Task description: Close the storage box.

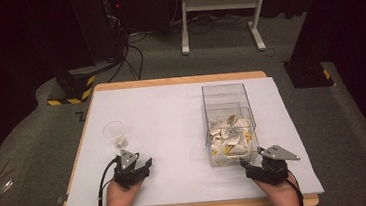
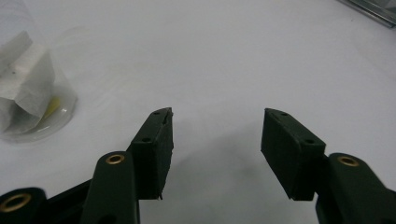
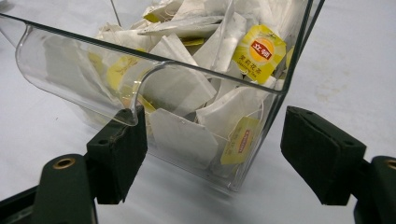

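your high view looks forward and down over the whole table [image 1: 171,109]. your left tool [image 2: 217,135] camera skims low over the white surface, sharing the clear cup [image 2: 32,93]. your right tool [image 3: 212,154] camera sits close against the clear bin [image 3: 154,70].

Clear cup [image 2: 28,88] cut by left edge of left gripper view; contents a blurred white packet, yellow tag print unreadable. Clear bin [image 3: 154,88] cropped at top in right gripper view. Tea bags [image 1: 230,134] too small to count in high view
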Demonstrator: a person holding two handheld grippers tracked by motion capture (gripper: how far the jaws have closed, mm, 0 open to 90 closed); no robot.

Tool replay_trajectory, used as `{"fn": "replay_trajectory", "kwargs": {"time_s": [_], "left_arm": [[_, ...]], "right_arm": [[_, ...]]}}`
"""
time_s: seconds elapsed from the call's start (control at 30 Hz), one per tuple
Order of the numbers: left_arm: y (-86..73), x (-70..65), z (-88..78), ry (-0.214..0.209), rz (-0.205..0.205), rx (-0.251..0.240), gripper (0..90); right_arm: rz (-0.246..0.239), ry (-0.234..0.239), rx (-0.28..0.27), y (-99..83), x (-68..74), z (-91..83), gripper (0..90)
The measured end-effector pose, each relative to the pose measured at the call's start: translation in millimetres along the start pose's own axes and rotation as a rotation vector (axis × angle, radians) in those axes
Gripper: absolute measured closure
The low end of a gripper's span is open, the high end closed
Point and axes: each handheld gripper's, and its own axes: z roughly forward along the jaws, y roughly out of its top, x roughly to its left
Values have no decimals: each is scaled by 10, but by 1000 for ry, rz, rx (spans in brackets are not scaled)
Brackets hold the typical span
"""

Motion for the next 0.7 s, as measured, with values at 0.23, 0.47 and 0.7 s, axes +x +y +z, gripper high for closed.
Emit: {"fn": "replay_trajectory", "kwargs": {"time_s": [0.23, 0.47, 0.7], "left_arm": [[3, -1, 8, 5, 5, 2, 440], [1, 0, 4, -5, 6, 0, 439], [0, -4, 3, -9, 7, 3, 437]], "right_arm": [[12, -15, -10, 26, -20, 56, 220], [27, -45, -21, 74, -25, 140, 205], [29, -61, -20, 134, -51, 223, 186]]}}
